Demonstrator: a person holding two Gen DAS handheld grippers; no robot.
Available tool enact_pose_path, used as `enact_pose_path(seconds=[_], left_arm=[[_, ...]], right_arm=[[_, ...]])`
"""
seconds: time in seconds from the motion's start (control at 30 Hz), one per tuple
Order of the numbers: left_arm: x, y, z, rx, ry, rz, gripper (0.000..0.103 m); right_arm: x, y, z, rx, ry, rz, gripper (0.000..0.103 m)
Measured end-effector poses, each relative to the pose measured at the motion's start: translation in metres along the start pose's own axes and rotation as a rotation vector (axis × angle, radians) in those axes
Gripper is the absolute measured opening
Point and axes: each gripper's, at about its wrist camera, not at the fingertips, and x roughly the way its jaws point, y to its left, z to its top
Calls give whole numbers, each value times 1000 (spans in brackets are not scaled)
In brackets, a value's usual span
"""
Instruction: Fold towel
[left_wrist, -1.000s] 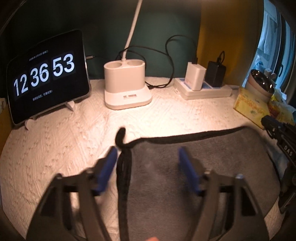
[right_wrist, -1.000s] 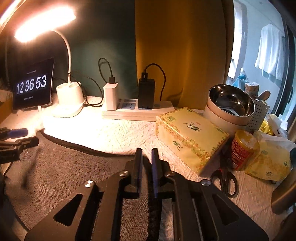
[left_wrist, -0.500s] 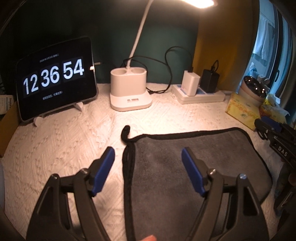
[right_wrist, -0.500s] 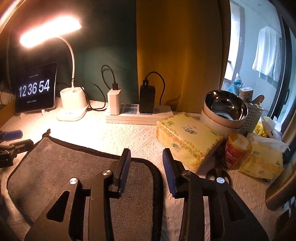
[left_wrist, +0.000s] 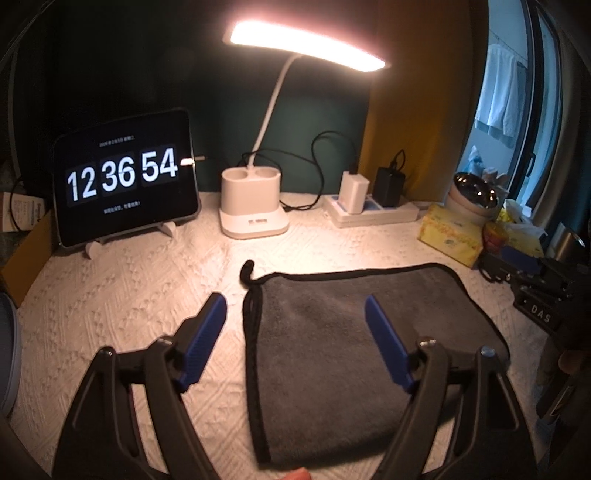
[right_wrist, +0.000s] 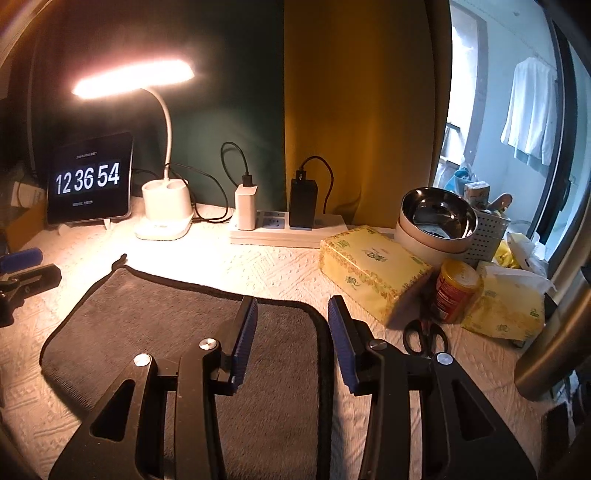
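Note:
A grey towel (left_wrist: 354, 332) with a black hem lies folded and flat on the white tablecloth; it also shows in the right wrist view (right_wrist: 177, 332). A small hanging loop (left_wrist: 246, 269) sticks out at its far left corner. My left gripper (left_wrist: 295, 310) is open and empty, raised above the towel's left edge. My right gripper (right_wrist: 291, 308) is open and empty, raised above the towel's right edge. The right gripper also shows at the right of the left wrist view (left_wrist: 517, 266). The left gripper shows at the left edge of the right wrist view (right_wrist: 22, 266).
At the back stand a tablet clock (left_wrist: 123, 192), a lit desk lamp (left_wrist: 254, 206) and a power strip (left_wrist: 373, 212) with chargers. On the right are a tissue box (right_wrist: 373, 269), stacked bowls (right_wrist: 436, 225), a red jar (right_wrist: 456, 290) and scissors (right_wrist: 424, 334).
My right gripper let go of the towel and opened. Both grippers rose and pulled back from the towel. The towel now lies flat.

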Motion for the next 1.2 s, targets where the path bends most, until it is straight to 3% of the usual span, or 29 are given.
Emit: enact_pose_path(seconds=[0.37,0.77,0.97,1.2], left_arm=[[-38,-1,-12,6,-56,-8,80],[-64,-10,-30,-8,-64,-29,80],[-78,-23,-44,20,-63,-39,81],[-102,-28,-60,25,-86,-48,94]], right_arm=[[-25,13,-14,-3,-1,14,43],[-53,21,-32,5,4,24,43],[-66,23,-39,13,1,23,52],[-88,26,-46,23,-12,32,53]])
